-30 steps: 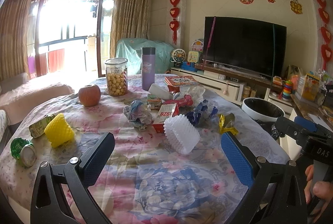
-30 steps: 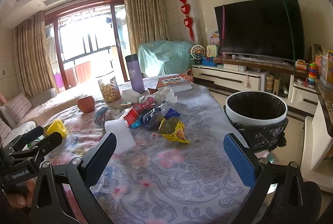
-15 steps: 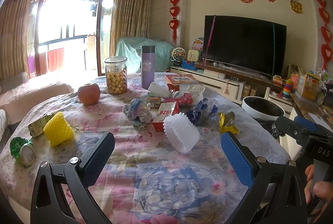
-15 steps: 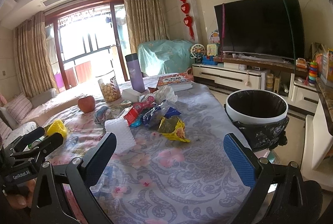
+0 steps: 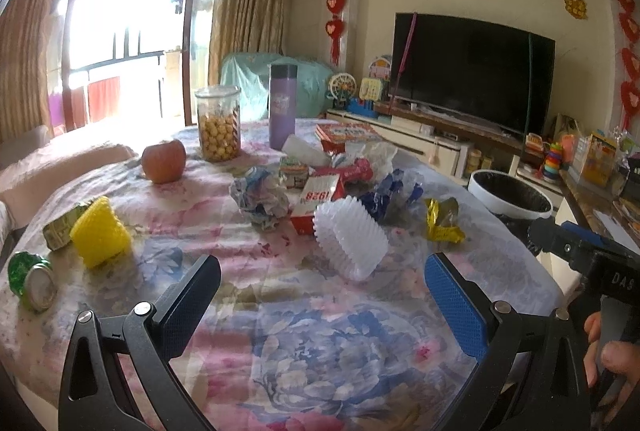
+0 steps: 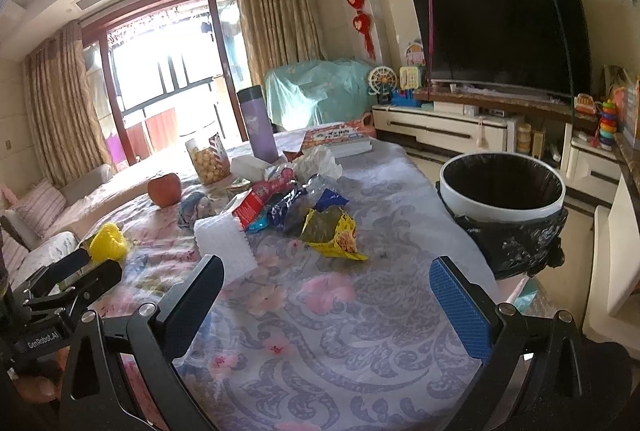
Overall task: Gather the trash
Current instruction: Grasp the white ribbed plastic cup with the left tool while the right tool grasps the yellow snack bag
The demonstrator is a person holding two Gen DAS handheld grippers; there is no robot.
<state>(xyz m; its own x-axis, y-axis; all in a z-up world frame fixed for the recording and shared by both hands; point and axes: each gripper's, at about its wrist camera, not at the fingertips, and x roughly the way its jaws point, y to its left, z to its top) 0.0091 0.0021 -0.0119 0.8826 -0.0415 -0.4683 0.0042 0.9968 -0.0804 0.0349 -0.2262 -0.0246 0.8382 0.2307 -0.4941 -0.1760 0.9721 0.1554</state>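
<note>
Trash lies on the floral tablecloth: a white foam fruit net [image 5: 352, 241] [image 6: 225, 249], a yellow snack wrapper [image 5: 442, 221] [image 6: 332, 233], a blue wrapper [image 5: 390, 193] [image 6: 288, 207], a red carton [image 5: 318, 199] [image 6: 250, 205], a crumpled paper ball [image 5: 260, 199], a yellow foam net [image 5: 100, 231] [image 6: 107, 243] and a green can [image 5: 32, 279]. A white bin with a black liner [image 6: 504, 187] [image 5: 508, 197] stands at the table's right edge. My left gripper [image 5: 320, 305] is open and empty, short of the white net. My right gripper [image 6: 326, 307] is open and empty, short of the yellow wrapper.
An apple [image 5: 164, 161], a jar of snacks [image 5: 218, 129], a purple flask [image 5: 282, 107], a tissue pack [image 5: 302, 151] and a book [image 5: 346, 133] stand further back on the table. A TV [image 6: 504, 35] and cabinet line the right wall.
Both grippers have drifted very slightly forward over the table. Nothing was taken hold of or moved.
</note>
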